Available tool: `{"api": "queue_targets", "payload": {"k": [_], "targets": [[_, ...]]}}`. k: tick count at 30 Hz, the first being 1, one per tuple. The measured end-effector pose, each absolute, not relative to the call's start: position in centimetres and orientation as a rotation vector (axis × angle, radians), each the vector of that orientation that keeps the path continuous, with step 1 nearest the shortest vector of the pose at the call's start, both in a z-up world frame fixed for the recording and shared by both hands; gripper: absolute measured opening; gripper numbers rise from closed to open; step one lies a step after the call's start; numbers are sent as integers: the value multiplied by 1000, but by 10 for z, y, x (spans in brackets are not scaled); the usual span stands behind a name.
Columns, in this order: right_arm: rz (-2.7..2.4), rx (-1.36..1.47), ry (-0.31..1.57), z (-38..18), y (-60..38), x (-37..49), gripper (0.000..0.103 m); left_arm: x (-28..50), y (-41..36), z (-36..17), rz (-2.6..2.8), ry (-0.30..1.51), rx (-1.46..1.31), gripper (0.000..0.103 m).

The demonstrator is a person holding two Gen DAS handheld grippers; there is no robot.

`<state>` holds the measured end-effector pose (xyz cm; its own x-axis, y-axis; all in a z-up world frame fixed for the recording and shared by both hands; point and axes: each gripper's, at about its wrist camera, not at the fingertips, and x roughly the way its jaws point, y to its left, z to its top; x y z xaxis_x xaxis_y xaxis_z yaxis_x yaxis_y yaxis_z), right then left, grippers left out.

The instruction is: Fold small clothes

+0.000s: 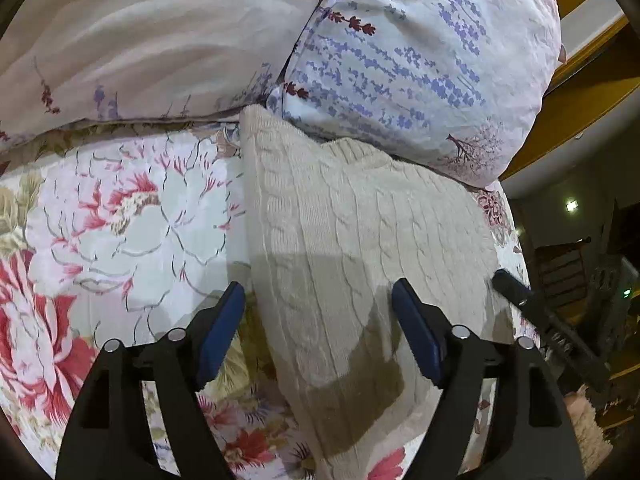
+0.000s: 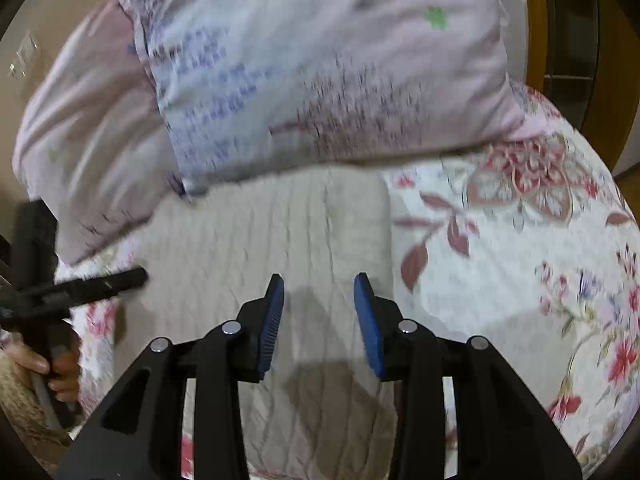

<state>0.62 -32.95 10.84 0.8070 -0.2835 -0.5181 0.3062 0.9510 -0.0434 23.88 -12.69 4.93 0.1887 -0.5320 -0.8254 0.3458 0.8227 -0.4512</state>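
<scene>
Over the folded cream sweater [image 1: 360, 248], left tongs [image 1: 318, 300] and right tongs [image 2: 319, 292] both gape empty; no writing shows.

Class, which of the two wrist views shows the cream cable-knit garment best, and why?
The left wrist view: the cable-knit garment is sharp, its cable pattern and folded outline clear on the floral bedspread. The right wrist view is blurred by motion, showing only a pale ribbed shape.

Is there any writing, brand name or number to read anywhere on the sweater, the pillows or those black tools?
None can be read.
Cream knitted sweater: cable pattern only, no label showing.
Pillow: printed flowers and twigs, no words.
Flowered bedspread: no words.
Left gripper and right gripper: plain black with blue pads, no markings visible.
</scene>
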Motion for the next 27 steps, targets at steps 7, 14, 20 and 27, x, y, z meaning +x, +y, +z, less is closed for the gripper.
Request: {"api": "queue_targets", "payload": {"k": [7, 14, 20, 27], "targets": [[-359, 27, 560, 91, -337, 15, 39, 231, -142, 42, -582, 1202, -64, 82], [-306, 132, 551, 113, -347, 8, 69, 235, -130, 47, -593, 1221, -141, 84], [-243, 359, 577, 134, -386, 10, 75, 251, -116, 40, -665, 1294, -340, 88], [-142, 503, 677, 127, -414, 35, 75, 258, -126, 26, -695, 1337, -395, 87]]}}
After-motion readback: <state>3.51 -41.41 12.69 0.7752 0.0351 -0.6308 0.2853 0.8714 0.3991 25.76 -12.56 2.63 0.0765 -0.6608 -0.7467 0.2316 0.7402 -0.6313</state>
